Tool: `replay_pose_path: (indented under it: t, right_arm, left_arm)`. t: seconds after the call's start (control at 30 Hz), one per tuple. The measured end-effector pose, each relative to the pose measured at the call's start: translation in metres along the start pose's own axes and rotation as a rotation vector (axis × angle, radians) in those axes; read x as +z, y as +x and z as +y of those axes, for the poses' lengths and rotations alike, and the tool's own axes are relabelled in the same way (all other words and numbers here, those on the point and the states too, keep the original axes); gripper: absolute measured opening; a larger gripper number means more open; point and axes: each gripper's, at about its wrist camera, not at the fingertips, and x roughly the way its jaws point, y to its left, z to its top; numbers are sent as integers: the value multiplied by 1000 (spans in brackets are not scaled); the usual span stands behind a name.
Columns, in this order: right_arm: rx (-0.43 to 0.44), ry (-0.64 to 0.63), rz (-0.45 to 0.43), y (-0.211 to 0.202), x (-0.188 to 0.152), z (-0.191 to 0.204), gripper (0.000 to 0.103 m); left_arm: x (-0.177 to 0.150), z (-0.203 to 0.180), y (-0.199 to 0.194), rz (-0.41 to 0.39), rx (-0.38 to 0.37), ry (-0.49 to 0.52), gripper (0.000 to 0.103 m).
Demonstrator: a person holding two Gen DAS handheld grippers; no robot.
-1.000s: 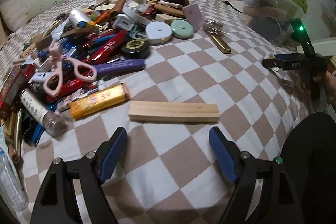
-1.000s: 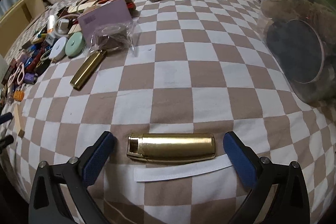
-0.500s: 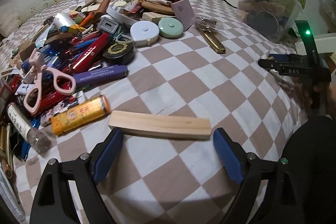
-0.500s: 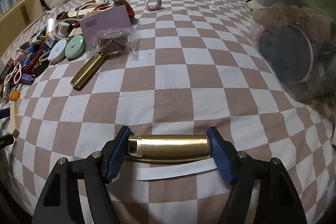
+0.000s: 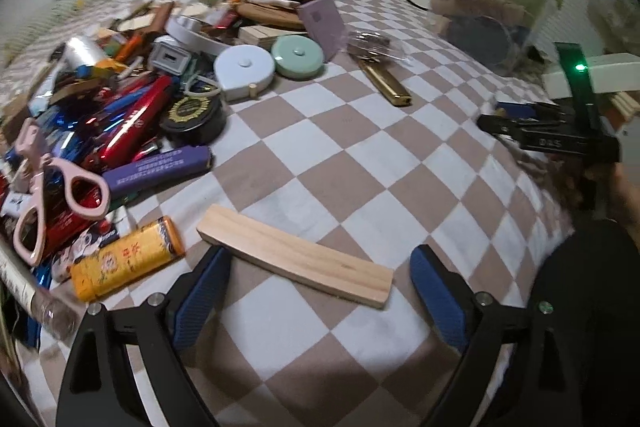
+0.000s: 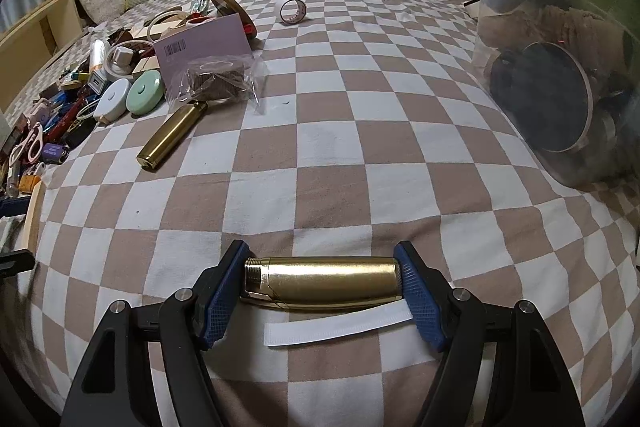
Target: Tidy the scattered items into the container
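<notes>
two gold tubes (image 6: 324, 281) (one gripped), one wooden block (image 5: 294, 255)

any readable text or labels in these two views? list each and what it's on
"DAS": white letters on the black body of the right tool.
Purple lighter: white print, too blurred to read.
Yellow lighter: red characters, unreadable.
Black round tin: gold emblem, unreadable.
Lilac card: barcode, digits too small.

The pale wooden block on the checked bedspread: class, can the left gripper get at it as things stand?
Probably yes: the pale wooden block lies alone between the left gripper's opening jaws, nothing on top; it sits slightly askew.
</notes>
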Motion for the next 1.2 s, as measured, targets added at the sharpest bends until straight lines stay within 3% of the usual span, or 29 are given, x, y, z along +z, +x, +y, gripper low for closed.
replay_pose_path:
  t: [0.2,0.37,0.73,0.9,1.07,1.2]
  right_arm:
    - [1,8,-10,1,-2,0,74]
    - [5,11,-12,1,-1,-1,75]
    - [14,19,-18,1,-4,-2,75]
    - [16,22,-20,1,-4,-3,75]
    - [16,23,-22,1,-4,-3,75]
    - [17,23,-24,1,-3,-4,75]
  left_arm:
    - [10,15,2,66,-141,39,92]
    - [21,19,8,97,-90,103,92]
    - [35,16,20,147,-89,259,92]
    - [30,4,19,159,-114,308,92]
    - [20,-9,19,195,-135,352,102]
    - [6,-20,17,189,-97,433,103]
